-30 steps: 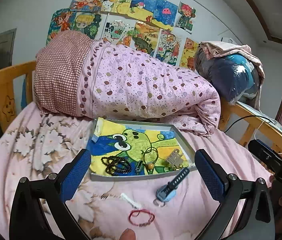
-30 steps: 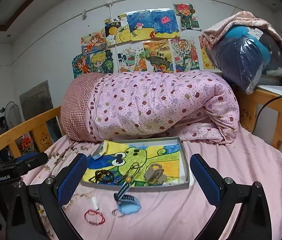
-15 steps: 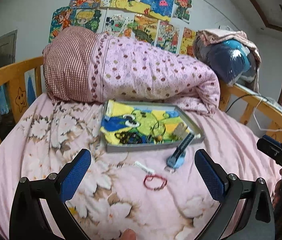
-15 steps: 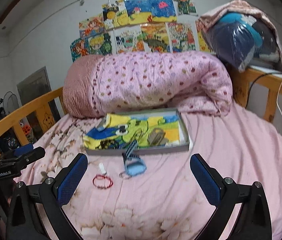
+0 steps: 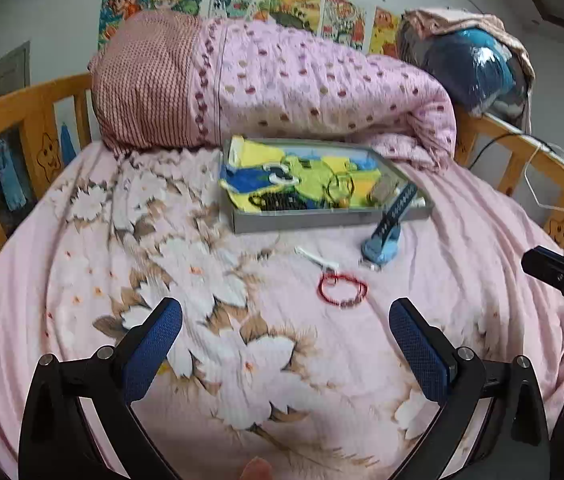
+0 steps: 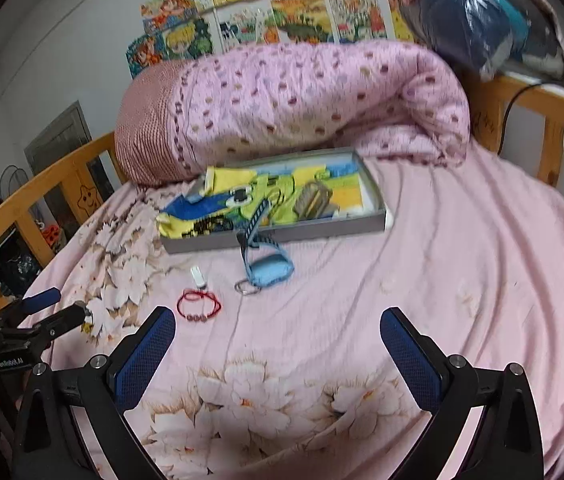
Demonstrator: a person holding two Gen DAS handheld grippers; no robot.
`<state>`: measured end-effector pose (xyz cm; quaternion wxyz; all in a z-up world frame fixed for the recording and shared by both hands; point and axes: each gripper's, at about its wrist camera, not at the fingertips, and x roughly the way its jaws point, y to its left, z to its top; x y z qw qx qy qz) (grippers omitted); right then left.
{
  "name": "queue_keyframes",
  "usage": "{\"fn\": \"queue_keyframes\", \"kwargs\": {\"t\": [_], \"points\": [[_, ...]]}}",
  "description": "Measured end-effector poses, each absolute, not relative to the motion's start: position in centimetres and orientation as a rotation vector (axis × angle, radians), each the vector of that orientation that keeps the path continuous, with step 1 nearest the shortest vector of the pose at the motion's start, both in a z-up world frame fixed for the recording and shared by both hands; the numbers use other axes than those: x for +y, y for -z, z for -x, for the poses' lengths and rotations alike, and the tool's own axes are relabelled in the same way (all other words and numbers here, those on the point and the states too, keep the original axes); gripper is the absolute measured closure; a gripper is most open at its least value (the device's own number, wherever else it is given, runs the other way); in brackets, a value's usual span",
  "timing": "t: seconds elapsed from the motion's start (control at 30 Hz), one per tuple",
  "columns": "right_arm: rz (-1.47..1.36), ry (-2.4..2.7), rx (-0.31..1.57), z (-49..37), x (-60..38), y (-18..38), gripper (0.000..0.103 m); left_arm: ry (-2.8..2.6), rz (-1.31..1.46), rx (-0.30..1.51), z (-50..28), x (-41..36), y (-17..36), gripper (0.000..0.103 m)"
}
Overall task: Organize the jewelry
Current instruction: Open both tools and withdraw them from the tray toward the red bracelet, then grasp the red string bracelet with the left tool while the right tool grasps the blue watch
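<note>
A grey tray (image 5: pixel 322 220) (image 6: pixel 294 234) lined with a yellow-green cartoon picture lies on the pink bed and holds black beads (image 5: pixel 277 201), a cord necklace (image 5: pixel 340 186) and a metal clip (image 6: pixel 314 200). A blue watch (image 5: pixel 384 240) (image 6: pixel 263 258) leans over the tray's front edge. A red bracelet (image 5: pixel 342 290) (image 6: pixel 198 307) and a small white piece (image 5: pixel 316 258) (image 6: pixel 197 276) lie on the sheet in front. My left gripper (image 5: pixel 286 344) and right gripper (image 6: pixel 277 346) are both open and empty, well short of these.
A rolled pink spotted quilt (image 5: pixel 302 88) lies behind the tray. Wooden bed rails (image 5: pixel 21 128) (image 6: pixel 542 120) run along both sides. A blue bundle (image 5: pixel 474 68) sits at the back right. The left gripper shows at the left edge of the right wrist view (image 6: pixel 41 316).
Both grippers have pulled back and risen away from the tray, so the tray and the loose pieces look farther off. Nothing on the bed has moved.
</note>
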<state>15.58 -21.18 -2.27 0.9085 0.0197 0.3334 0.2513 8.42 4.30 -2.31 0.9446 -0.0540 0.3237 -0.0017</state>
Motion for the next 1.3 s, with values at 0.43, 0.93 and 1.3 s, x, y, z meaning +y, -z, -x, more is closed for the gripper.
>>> {"fn": "queue_keyframes", "kwargs": {"t": [0.43, 0.93, 1.3], "points": [[-0.057, -0.556, 0.816, -20.3, -21.9, 5.6, 0.000, 0.052, 0.067, 0.754, -10.8, 2.9, 5.4, 0.002], [-0.034, -0.698, 0.837, -27.7, -19.9, 8.7, 0.000, 0.105, 0.068, 0.795, -15.7, 1.4, 7.5, 0.008], [0.040, -0.756, 0.854, -31.2, -16.5, 10.3, 0.046, 0.113, 0.081, 0.871, -19.3, 1.4, 8.8, 0.060]]}}
